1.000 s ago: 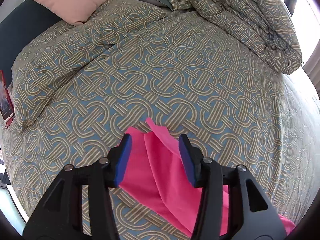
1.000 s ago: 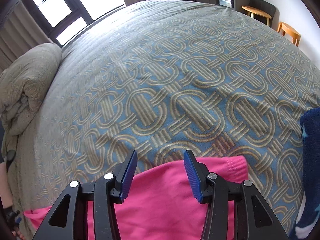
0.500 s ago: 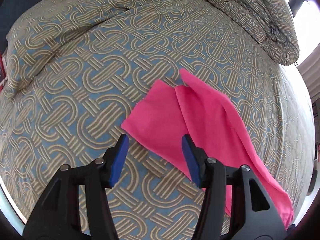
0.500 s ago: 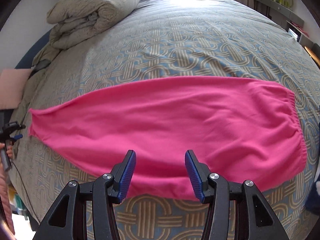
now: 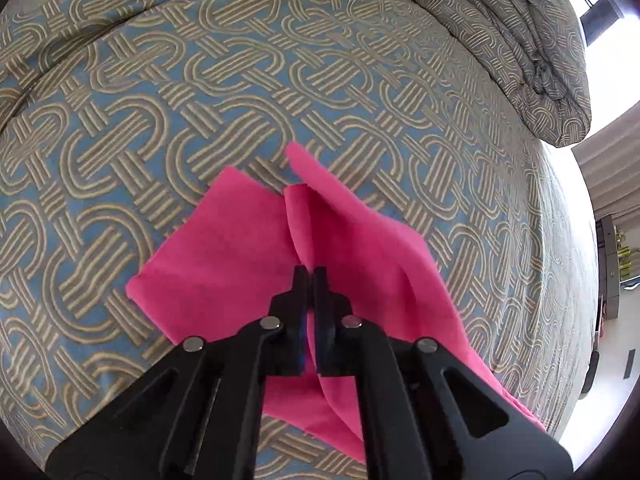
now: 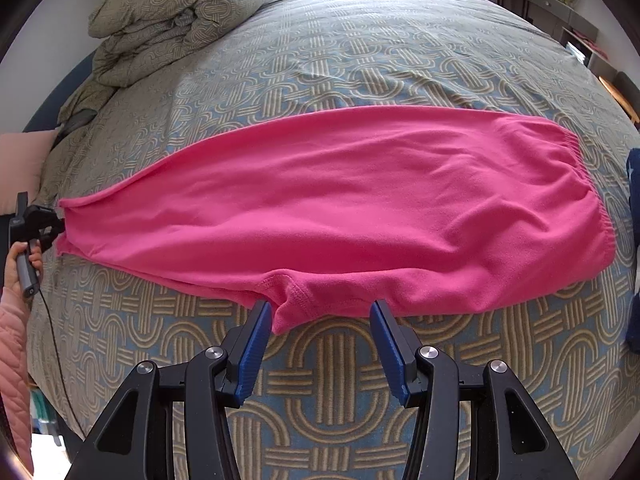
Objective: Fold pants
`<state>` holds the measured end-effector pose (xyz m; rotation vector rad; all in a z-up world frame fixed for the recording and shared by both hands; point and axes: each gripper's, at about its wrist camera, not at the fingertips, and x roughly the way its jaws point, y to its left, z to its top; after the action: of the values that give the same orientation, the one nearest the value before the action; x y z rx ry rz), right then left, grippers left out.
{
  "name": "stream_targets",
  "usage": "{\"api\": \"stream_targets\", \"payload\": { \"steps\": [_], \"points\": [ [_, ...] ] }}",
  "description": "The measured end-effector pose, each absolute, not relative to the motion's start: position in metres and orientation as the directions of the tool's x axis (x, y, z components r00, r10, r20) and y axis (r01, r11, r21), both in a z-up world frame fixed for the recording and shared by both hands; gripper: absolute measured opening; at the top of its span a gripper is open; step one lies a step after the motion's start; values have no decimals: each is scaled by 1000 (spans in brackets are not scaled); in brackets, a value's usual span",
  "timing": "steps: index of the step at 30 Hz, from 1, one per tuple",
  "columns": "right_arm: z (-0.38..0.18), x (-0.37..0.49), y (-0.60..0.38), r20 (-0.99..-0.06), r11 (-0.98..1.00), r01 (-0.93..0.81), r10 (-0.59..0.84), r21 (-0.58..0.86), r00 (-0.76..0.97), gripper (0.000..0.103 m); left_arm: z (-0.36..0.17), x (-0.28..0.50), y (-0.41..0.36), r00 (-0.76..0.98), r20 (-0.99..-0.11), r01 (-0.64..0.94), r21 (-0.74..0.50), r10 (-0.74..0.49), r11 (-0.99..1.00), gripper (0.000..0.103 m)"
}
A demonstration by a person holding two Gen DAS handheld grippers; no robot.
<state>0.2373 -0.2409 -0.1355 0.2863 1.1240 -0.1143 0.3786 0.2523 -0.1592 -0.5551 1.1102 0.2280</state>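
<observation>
Pants, bright pink, lie flat on the patterned bedspread, already doubled leg over leg. In my right wrist view their long axis runs from nine o'clock to three o'clock: the leg ends point to nine, the elastic waistband to three, and the crotch seam sticks out toward six.

My right gripper hangs above the bedspread just beside that crotch seam, jaws parted, grasping nothing; the seam's tip sits between the blue pads without touching them.

My left gripper has just snapped closed and is clenched on a raised ridge of pink cloth at the leg ends, which fan out toward eleven and twelve o'clock in its view. From the right view I see it at nine o'clock, held by a hand in a pink quilted sleeve.

A bunched duvet lies at eleven o'clock, well apart.
</observation>
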Motion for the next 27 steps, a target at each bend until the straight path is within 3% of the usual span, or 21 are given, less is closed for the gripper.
{"api": "stream_targets", "payload": {
  "steps": [7,11,16,20,21,22,23,25,27],
  "points": [
    [-136,243,-228,-903,965,221,36,143,429,52,-103,342,273,590,-804,-387,-363,-75,847,3],
    [-138,245,-215,-899,970,188,57,152,435,52,-102,328,289,572,-810,-444,-173,130,879,2],
    [-139,245,-207,-900,979,158,51,132,433,52,-126,316,314,519,-853,-483,-241,54,842,2],
    [-137,240,-212,-901,979,169,33,118,433,52,-130,316,303,488,-872,-447,-221,30,867,4],
    [-137,238,-216,-901,977,180,29,118,432,52,-131,317,298,483,-875,-436,-221,19,872,7],
    [-138,237,-220,-902,973,195,25,120,431,52,-132,318,294,475,-880,-428,-223,9,876,23],
    [-138,235,-224,-903,970,211,23,125,430,52,-134,317,291,467,-884,-423,-231,-8,876,47],
    [-138,229,-234,-903,959,245,23,141,430,52,-135,315,283,462,-887,-432,-244,-19,868,72],
    [-139,222,-244,-903,949,279,11,145,430,52,-136,312,275,465,-884,-431,-266,-41,862,73]
  ]
}}
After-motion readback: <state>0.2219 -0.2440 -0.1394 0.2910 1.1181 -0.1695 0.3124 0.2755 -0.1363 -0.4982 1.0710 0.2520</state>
